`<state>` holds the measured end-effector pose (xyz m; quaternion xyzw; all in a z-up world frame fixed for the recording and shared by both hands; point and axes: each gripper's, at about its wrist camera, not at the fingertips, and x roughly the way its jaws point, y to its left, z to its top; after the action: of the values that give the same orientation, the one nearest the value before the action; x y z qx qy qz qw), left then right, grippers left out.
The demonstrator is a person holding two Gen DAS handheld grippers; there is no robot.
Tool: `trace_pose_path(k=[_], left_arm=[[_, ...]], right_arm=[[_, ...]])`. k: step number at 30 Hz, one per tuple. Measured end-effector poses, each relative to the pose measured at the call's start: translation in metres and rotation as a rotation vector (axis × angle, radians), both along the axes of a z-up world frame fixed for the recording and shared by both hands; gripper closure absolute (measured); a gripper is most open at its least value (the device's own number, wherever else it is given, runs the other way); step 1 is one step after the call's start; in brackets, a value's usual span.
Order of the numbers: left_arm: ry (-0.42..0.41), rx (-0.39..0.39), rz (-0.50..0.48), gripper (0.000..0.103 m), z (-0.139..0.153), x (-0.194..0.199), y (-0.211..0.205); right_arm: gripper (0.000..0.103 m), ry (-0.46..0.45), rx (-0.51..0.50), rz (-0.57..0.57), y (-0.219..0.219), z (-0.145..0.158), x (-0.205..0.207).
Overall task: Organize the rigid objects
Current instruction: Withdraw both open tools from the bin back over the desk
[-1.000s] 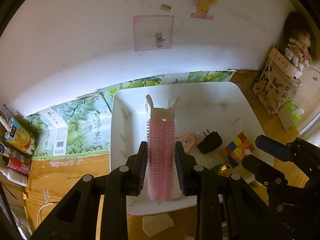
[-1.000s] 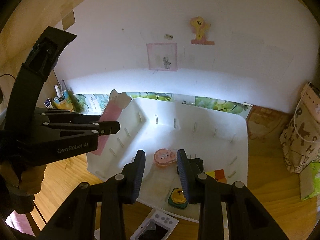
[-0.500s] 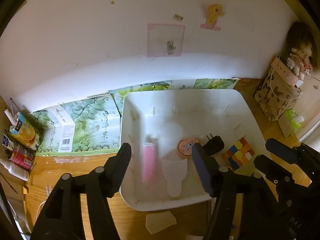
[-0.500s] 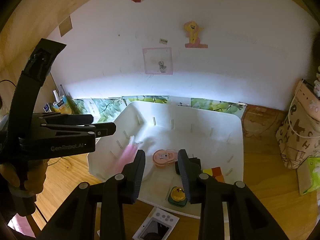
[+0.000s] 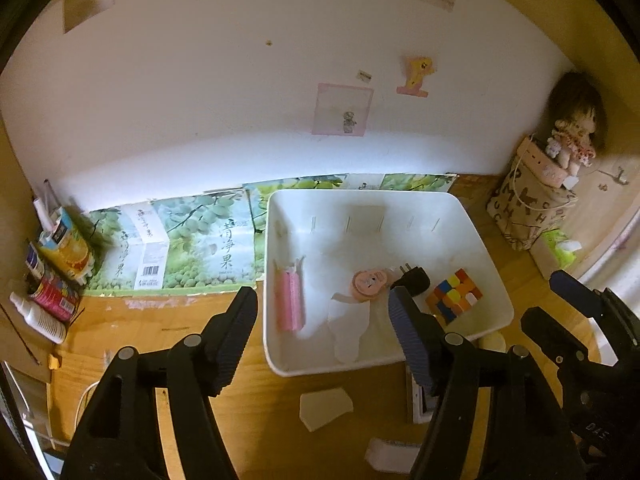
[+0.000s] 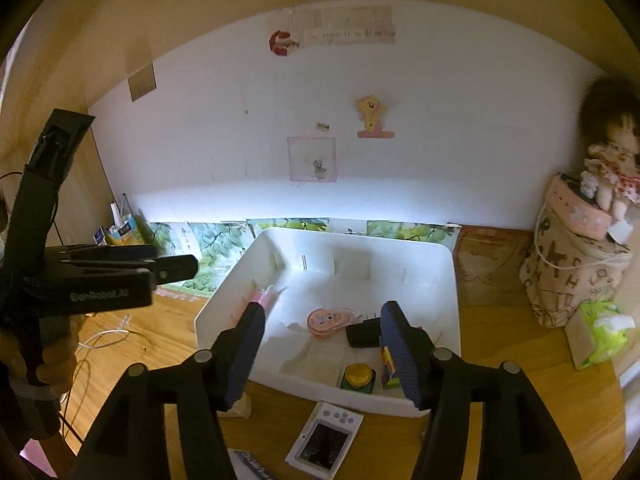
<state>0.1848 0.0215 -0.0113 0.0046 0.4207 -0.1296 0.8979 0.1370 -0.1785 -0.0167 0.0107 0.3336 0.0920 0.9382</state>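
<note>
Pink and bristled, the hair roller (image 5: pixel 291 301) now lies flat on the floor of the white bin (image 5: pixel 276 354), close along its left wall; a second ago it was pinched upright in the left gripper (image 5: pixel 322 330), and half a second ago it was a blur falling into the bin. The left gripper's jaws are now spread wide and hold nothing, hanging above the bin's near edge and the wooden bench (image 5: pixel 248 404). The right gripper (image 6: pixel 320 356) has also changed: its jaws, nearly together a second ago, now stand wide apart and empty over the bin's near rim.

Inside the bin, the round pink case (image 5: pixel 370 283) sits near the middle, touching the black plug adapter (image 5: pixel 412 278) to its right, and the colour cube (image 5: pixel 454 295) lies further right, near the right wall. From the right wrist view, a yellow-and-black round thing (image 6: pixel 357 376) rests by the near wall.

Outside the bin, a small white device with a dark screen (image 6: pixel 325 436) lies on the bench just in front of it. The green-printed carton (image 5: pixel 176 246) stays beside the bin's left side, against the wall.
</note>
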Motion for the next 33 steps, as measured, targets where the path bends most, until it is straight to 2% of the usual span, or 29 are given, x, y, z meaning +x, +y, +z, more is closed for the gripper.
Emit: trace_pose_path(k=[11, 18, 21, 23, 33], left_arm=[[0.037, -0.018, -0.021, 0.029, -0.009, -0.032, 0.039], [0.095, -0.055, 0.005, 0.028, -0.026, -0.045, 0.057], [0.116, -0.039, 0.034, 0.028, -0.035, -0.05, 0.06], [0.129, -0.026, 0.057, 0.024, -0.039, -0.054, 0.062], [0.222, -0.045, 0.18, 0.02, -0.057, -0.067, 0.053]], right_arm=[[0.024, -0.061, -0.003, -0.119, 0.017, 0.002, -0.055], [0.024, -0.056, -0.035, -0.154, 0.027, -0.007, -0.082], [0.024, -0.054, -0.049, -0.157, 0.027, -0.014, -0.09], [0.024, -0.043, -0.069, -0.159, 0.025, -0.021, -0.096], [0.024, 0.025, -0.126, -0.1, -0.006, -0.046, -0.097]])
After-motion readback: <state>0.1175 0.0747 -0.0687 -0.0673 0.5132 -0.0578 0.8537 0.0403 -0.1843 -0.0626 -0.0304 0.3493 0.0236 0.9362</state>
